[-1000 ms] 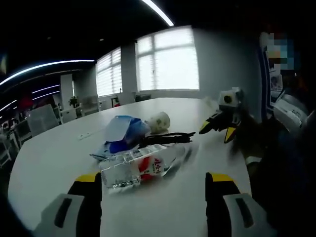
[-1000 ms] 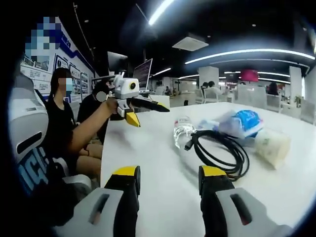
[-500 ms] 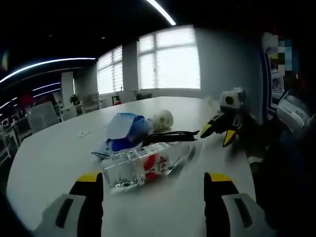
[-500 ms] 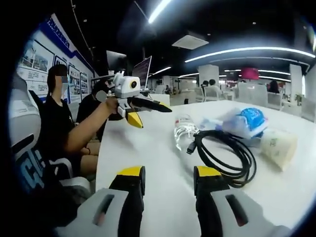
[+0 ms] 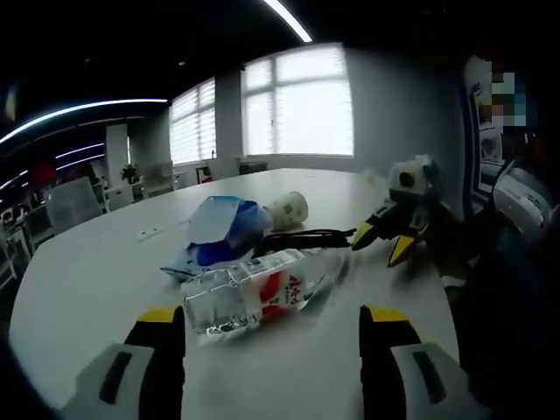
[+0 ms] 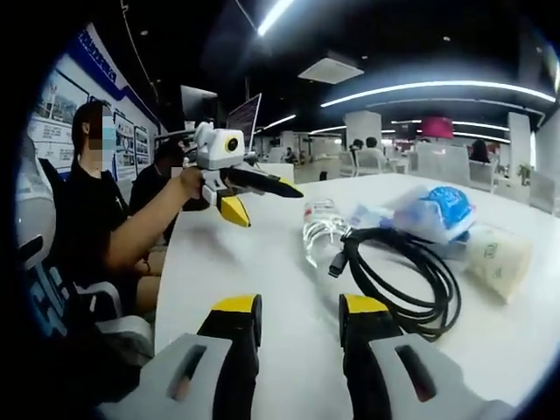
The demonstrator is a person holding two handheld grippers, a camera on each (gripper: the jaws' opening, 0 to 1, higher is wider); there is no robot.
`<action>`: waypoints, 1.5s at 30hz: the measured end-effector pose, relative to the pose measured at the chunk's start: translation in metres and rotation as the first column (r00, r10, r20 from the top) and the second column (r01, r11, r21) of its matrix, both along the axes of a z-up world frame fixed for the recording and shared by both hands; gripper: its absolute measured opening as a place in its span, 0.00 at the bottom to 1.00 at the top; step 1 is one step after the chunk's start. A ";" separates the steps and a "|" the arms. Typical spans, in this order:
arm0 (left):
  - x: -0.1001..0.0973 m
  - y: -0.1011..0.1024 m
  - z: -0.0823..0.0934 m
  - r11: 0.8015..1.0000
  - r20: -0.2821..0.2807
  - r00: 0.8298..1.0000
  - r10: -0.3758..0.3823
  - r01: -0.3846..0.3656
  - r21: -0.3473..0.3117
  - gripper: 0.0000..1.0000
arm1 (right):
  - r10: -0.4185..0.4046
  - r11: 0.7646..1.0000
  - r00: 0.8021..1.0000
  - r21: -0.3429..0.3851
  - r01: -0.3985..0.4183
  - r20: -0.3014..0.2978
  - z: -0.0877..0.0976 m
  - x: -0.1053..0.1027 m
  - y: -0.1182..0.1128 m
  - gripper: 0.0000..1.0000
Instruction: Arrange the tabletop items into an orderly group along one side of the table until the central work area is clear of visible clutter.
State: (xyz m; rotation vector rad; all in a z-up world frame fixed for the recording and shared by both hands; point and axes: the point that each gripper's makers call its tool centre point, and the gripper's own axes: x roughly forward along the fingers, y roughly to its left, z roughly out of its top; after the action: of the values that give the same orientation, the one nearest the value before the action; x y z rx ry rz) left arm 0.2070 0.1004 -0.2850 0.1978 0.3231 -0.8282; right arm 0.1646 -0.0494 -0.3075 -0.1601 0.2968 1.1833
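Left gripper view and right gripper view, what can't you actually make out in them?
- Left gripper view: the black cable is mostly hidden behind the plastic bottle.
- Left gripper view: the bottle's red label is too blurred to read.
- Right gripper view: the bottle is partly hidden by the cable, its label out of sight.
- Right gripper view: the blue packet has unreadable print; the paper cup hides its mouth.
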 end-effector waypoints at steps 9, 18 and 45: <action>0.002 0.000 0.000 1.000 -0.002 1.000 -0.007 0.007 0.003 0.80 | -0.010 1.000 1.000 -0.003 0.010 0.004 -0.001 0.003 0.007 0.31; 0.006 -0.002 -0.001 1.000 -0.003 1.000 -0.013 0.013 0.005 0.79 | -0.031 0.999 0.999 -0.016 0.032 0.017 -0.006 0.008 0.016 0.31; 0.003 -0.008 -0.003 0.999 0.002 0.999 -0.041 0.041 -0.001 0.77 | -0.084 0.996 0.996 -0.018 0.084 0.015 -0.009 0.018 0.017 0.29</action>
State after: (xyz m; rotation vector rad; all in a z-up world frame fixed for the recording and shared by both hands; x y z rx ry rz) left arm 0.2102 0.0927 -0.2876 0.2045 0.3179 -0.8690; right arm 0.1822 -0.0321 -0.3167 -0.1713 0.2992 1.0961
